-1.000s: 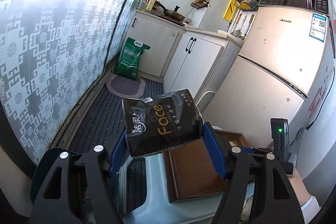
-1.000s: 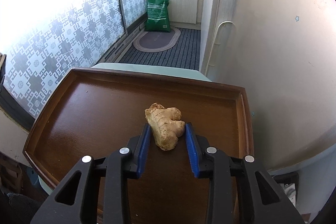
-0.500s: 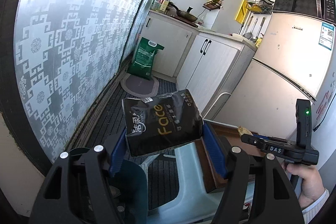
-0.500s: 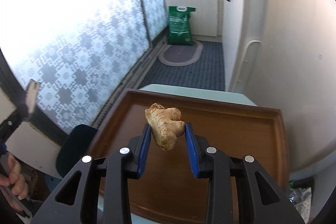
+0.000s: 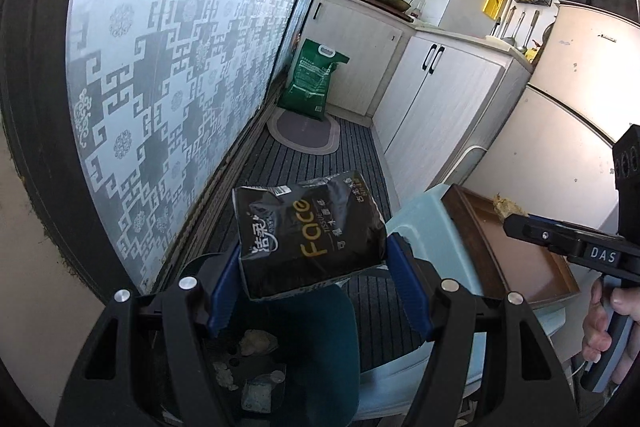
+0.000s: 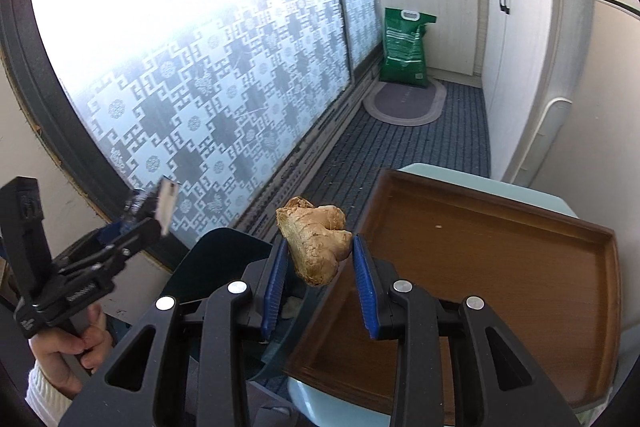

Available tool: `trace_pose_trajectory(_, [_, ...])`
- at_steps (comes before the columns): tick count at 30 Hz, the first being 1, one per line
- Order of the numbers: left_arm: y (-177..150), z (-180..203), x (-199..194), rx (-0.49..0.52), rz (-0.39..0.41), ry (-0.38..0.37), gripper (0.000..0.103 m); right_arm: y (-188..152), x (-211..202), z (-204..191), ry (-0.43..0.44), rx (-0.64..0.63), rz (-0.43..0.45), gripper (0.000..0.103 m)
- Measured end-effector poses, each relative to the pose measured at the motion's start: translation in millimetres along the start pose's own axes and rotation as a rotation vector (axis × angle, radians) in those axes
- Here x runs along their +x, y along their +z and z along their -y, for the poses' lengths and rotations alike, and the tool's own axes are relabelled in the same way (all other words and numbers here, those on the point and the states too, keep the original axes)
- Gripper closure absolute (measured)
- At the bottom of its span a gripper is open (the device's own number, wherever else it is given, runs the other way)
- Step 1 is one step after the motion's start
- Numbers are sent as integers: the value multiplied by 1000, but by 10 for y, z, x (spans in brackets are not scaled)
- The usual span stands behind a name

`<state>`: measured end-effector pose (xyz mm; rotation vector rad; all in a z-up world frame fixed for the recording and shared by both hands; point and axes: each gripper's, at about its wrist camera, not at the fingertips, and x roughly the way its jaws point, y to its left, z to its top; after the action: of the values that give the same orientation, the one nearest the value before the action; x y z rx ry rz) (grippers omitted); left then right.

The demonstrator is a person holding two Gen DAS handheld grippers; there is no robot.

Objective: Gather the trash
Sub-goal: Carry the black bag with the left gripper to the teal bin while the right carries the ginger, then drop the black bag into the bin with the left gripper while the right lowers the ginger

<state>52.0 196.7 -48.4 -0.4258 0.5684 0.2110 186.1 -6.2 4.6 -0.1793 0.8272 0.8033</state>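
My left gripper [image 5: 312,267] is shut on a black tissue pack [image 5: 308,233] marked "Face" and holds it above a dark teal bin [image 5: 312,343] with scraps inside. My right gripper [image 6: 318,267] is shut on a piece of ginger [image 6: 316,243], held in the air over the left edge of the brown tray [image 6: 500,251], next to the bin [image 6: 216,259]. In the left wrist view the right gripper [image 5: 505,215] and ginger [image 5: 506,206] show at right over the tray [image 5: 508,247]. The left gripper [image 6: 160,207] shows at left in the right wrist view.
The tray sits on a pale blue stool [image 5: 424,223]. A patterned frosted window [image 5: 180,67] runs along the left. White cabinets [image 5: 436,103] and a fridge [image 5: 568,131] stand at right. A green bag [image 5: 314,83] and oval mat [image 5: 304,127] lie on the dark striped floor.
Both grippers moved left toward the bin. The tissue pack now hangs over the bin, and the ginger has shifted from over the tray's middle to its left edge.
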Motion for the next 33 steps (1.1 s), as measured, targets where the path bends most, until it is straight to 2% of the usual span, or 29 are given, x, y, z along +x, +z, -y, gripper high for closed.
trace_pose_trajectory(7, [-181,-256,312,-25,-145,23,32,10,217,-348,46,-39,-38,70])
trace_pose_trajectory(15, [-497,-379,725,50,-361,128,29,-14,410,-598,70,-71,-83,70])
trace_pose_trajectory(21, [-669,-464,830,87,-457,187,28,-14,437,-622,71,-65,-88,70])
trace_pose_trajectory(24, [-709,-508,853,95,-477,208,28,-32,466,-638,71,-70,-101,69])
trace_pose_trajectory(27, [-696,-505,824,96,-464,201,29,-51,503,-670,68,-79,-113,70])
trace_pose_trajectory(31, [-611,-494,769,95,-405,208,43,-57,542,-693,63,-85,-121,70])
trace_pose_trajectory(33, [-539,-502,680,92,-347,213,47,-65,557,-700,57,-92,-125,70])
